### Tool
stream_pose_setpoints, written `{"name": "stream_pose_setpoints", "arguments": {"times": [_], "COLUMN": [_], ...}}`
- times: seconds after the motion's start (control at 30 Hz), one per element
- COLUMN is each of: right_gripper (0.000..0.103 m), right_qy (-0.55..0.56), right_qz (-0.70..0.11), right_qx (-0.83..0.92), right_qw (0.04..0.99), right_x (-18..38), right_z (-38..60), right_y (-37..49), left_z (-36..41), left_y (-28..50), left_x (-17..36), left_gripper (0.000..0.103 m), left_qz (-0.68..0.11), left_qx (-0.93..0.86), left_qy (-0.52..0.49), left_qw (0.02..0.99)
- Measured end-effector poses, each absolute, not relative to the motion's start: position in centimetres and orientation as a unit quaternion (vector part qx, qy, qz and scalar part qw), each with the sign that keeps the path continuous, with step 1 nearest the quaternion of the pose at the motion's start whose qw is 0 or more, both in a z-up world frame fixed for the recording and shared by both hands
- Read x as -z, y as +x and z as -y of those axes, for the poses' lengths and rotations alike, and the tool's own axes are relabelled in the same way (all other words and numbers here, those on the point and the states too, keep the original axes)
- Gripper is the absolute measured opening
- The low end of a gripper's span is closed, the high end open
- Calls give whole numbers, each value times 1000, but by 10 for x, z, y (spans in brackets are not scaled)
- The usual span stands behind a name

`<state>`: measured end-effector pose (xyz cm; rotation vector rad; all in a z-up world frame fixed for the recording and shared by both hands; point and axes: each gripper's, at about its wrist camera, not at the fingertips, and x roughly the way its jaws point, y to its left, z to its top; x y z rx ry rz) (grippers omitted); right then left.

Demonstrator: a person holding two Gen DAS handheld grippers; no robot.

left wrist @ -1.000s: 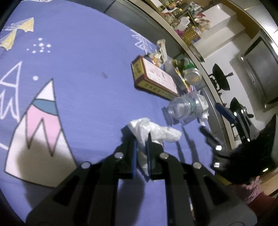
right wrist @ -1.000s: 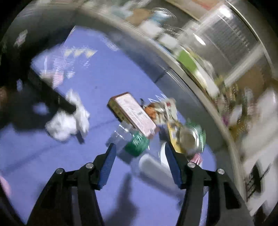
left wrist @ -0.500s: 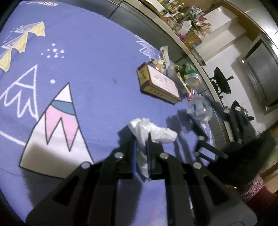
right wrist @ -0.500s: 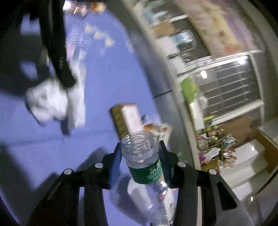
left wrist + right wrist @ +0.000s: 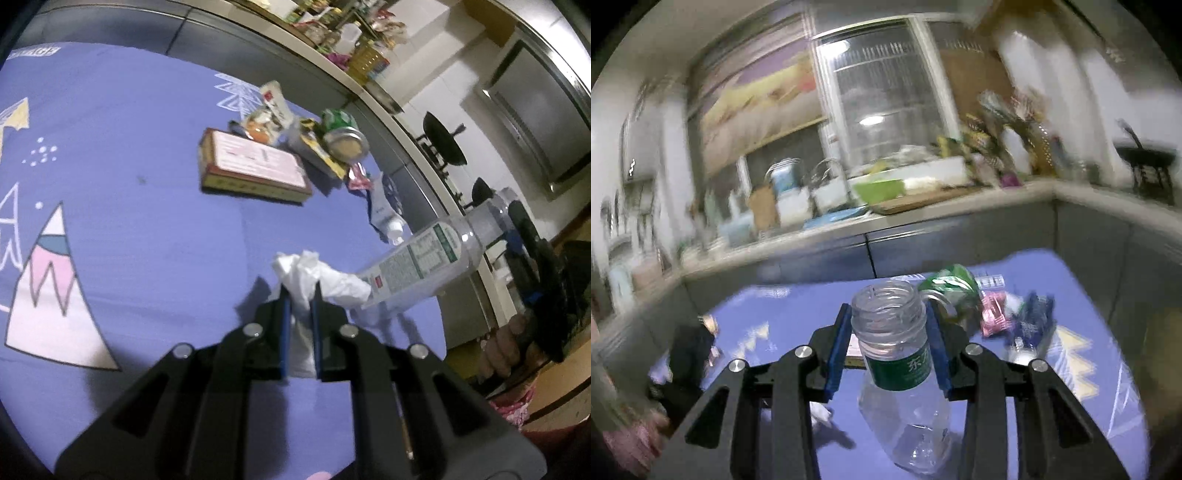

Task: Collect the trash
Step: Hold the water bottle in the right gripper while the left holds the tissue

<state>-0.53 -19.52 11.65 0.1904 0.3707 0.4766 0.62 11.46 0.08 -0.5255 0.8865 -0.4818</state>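
Black fingers point(image 5: 334, 332), blue pads point(image 5: 836, 354)

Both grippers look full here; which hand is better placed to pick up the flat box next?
Neither until it unloads. Left gripper grips the tissue nearest the box; right gripper holds the bottle.

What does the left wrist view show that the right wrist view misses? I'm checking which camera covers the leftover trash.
Only the left wrist view shows the flat red-edged box lying whole and the crumpled white tissue pinched in the left tongs. Only the right wrist view shows the bottle's open, capless mouth and the kitchen counter. Both show the clear plastic bottle, the green can and the blue cloth.
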Motion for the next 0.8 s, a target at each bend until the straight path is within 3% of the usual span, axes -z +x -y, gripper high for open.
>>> {"name": "stream_pose_setpoints", "arguments": {"times": [0.2,0.8], "right_gripper": [36,36], "right_qy": [155,125], "right_qz": [-184,-183], "right_qx": [-228,-238], "right_qw": [943,946], "right_x": [-122,-116], "right_z": [229,206], "right_y": [-10,-22], "left_z": [-96,-97], "left_y": [8,7], "left_x": [-1,9], "left_gripper": [9,9], "left_qz": [-426,-438], "left_qx": [235,235], "left_qy": [-237,-243], "left_qw": [841,833]}}
